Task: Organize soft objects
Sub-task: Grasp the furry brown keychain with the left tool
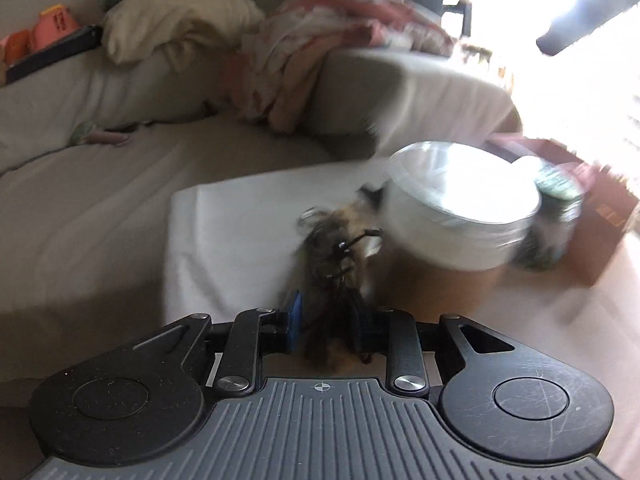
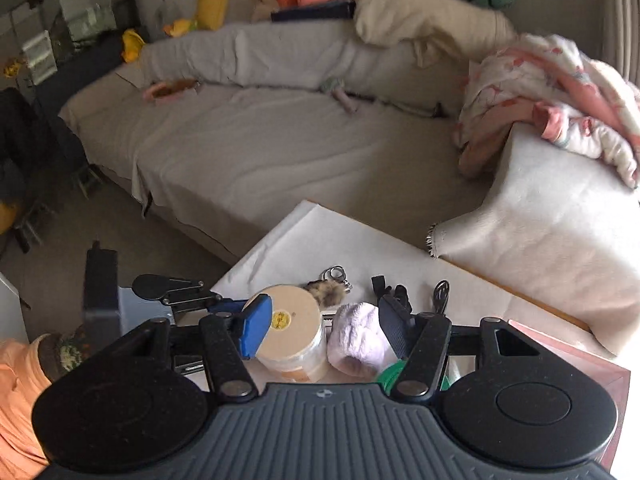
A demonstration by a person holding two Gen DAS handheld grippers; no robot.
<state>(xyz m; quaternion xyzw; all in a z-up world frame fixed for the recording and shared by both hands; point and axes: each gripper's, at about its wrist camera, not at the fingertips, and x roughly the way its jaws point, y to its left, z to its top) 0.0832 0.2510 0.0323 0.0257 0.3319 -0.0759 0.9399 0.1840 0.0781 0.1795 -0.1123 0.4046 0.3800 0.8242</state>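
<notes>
Left wrist view: your left tool has one furry keychain between its pads (blurred; grip or mere contact, cannot tell), over the white-covered counter, beside one round tub. Right wrist view: your right tool spread, empty, above one lilac plush bundle. One tub stands left, the left tool behind.

Table before the sofa, small things clustered on it

On the white paper-covered table, the brown furry keychain pompom lies behind the round white lidded tub; the pale lilac rolled towel lies right of the tub, the grey fabric-covered sofa behind.
</notes>
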